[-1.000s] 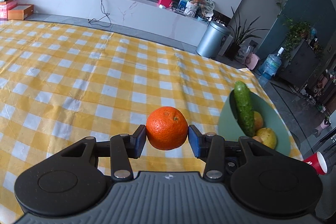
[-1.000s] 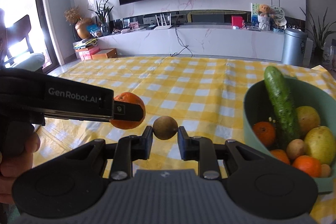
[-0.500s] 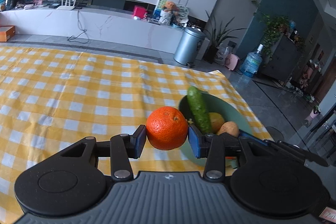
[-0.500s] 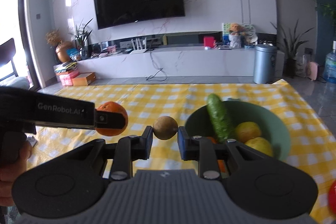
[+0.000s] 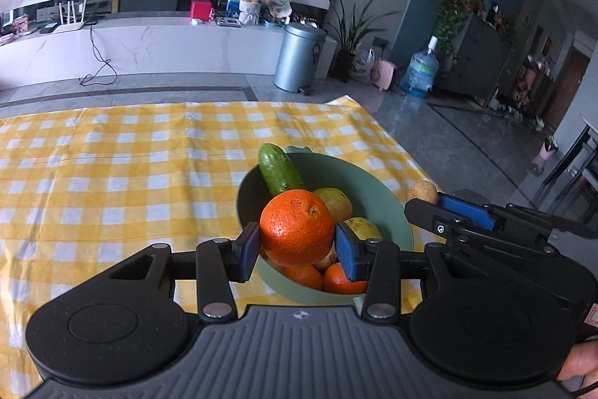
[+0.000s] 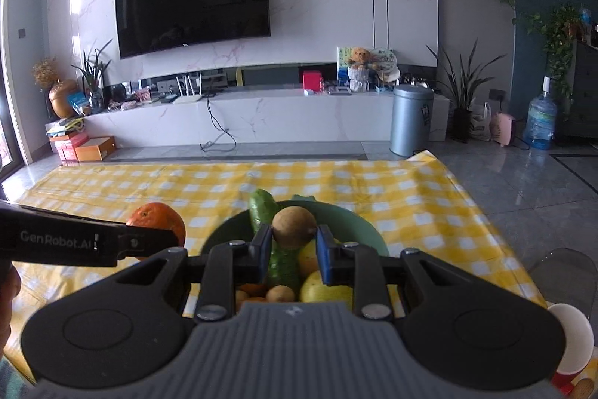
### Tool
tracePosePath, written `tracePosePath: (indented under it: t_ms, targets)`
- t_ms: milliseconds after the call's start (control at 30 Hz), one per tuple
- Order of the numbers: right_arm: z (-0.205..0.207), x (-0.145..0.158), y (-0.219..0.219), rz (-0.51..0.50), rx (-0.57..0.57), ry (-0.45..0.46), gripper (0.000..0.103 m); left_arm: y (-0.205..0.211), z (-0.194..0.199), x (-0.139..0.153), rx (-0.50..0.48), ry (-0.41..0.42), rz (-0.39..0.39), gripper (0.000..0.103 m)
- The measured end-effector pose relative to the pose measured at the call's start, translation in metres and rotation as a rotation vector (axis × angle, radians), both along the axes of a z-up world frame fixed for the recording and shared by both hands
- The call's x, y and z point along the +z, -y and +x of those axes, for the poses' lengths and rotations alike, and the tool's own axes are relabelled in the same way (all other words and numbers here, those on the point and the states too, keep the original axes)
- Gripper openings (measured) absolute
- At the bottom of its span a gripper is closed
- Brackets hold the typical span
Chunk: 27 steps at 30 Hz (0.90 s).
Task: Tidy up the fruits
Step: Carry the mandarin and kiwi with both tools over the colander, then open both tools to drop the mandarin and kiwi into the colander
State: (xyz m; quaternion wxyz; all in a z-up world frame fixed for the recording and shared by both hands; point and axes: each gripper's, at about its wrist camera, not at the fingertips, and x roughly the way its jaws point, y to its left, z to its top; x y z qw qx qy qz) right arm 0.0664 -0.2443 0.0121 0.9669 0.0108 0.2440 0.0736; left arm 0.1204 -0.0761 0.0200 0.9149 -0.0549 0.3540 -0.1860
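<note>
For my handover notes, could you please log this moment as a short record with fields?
left gripper: shut on orange
right gripper: shut on brown fruit
bowl: green, on checked cloth, holds cucumber, pears, oranges
position: both fruits held in front of the bowl in the wrist views, not yet released

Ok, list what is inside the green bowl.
In the green bowl: a cucumber leaning on the rim, yellow-green pears, oranges and a small brown fruit. The held orange and the tools cover the bowl's middle and bottom.
</note>
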Motion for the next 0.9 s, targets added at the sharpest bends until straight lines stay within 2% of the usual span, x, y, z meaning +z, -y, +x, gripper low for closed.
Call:
tracePosePath:
  t_ms: [333, 900]
  targets:
    - [0.042, -0.02, 0.013, -0.056, 0.015, -0.134, 0.022, 0.026, 0.034, -0.022, -0.045, -0.085, 0.039, 0.049]
    - [0.078, -0.045, 0.014, -0.078, 0.047, -0.264, 0.022, 0.037, 0.059, -0.061, -0.067, -0.191, 0.052, 0.049]
